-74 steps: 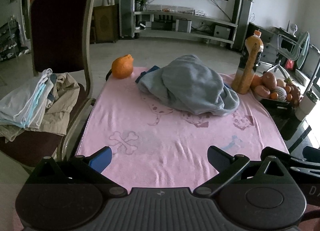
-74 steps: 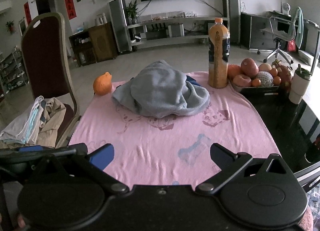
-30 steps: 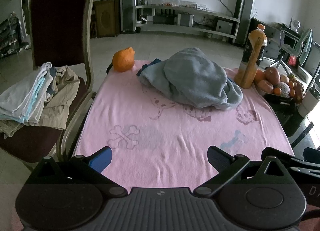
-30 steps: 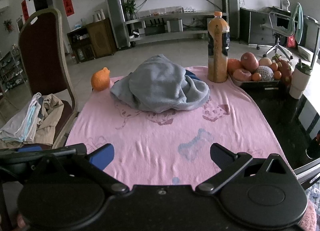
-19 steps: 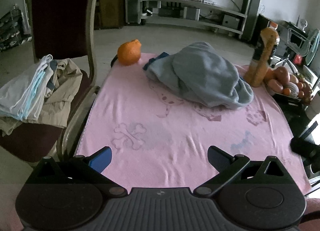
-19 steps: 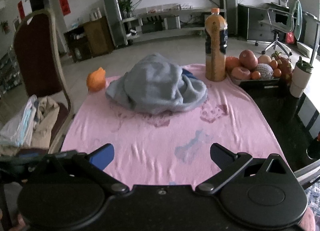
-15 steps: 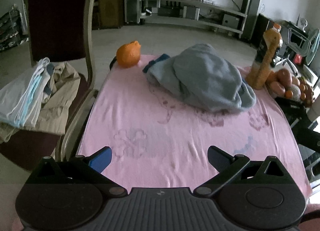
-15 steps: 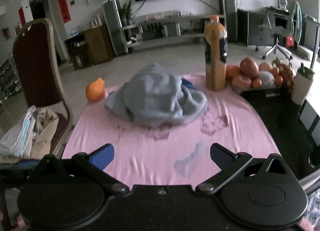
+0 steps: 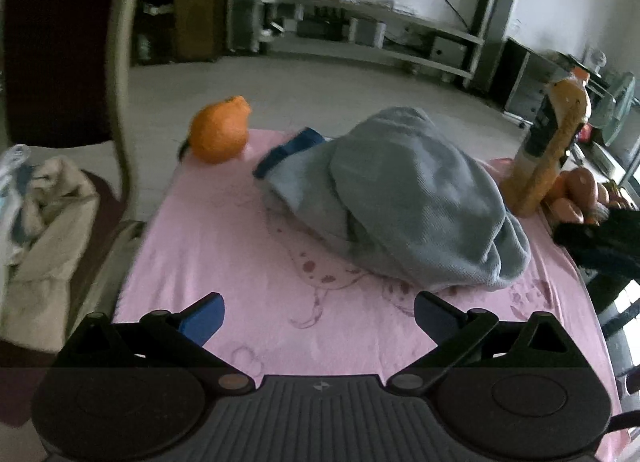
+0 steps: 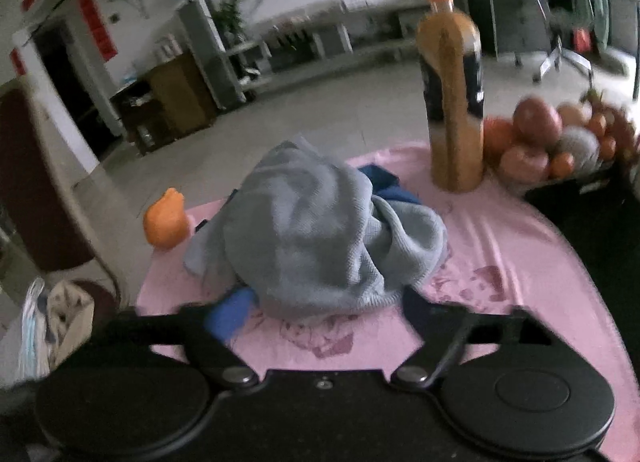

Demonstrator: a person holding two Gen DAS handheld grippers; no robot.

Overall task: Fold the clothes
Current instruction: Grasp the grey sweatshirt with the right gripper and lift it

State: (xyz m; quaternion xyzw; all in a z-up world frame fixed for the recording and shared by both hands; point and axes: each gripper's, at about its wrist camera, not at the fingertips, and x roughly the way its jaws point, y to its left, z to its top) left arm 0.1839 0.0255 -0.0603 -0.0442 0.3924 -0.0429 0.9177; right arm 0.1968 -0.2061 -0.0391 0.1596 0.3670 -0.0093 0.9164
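A crumpled grey-blue knit garment point(image 9: 404, 197) point(image 10: 320, 238) lies heaped on the pink printed cloth point(image 9: 248, 246) point(image 10: 512, 258) that covers the table. A dark blue piece point(image 9: 292, 147) pokes out from under its far side. My left gripper point(image 9: 318, 312) hovers open over the cloth, short of the heap. My right gripper point(image 10: 324, 308) is open too, its fingertips on either side of the heap's near edge; whether they touch the fabric is unclear in the blur.
An orange fruit point(image 9: 218, 129) sits at the cloth's far left corner. A tall juice bottle point(image 10: 452, 97) and a tray of fruit point(image 10: 560, 141) stand at the right. A dark red chair point(image 9: 60, 41) on the left holds folded clothes point(image 9: 44, 221).
Both grippers have moved forward over the table toward the grey garment. The right one has gone furthest and now brackets its near edge. Jaws stayed open.
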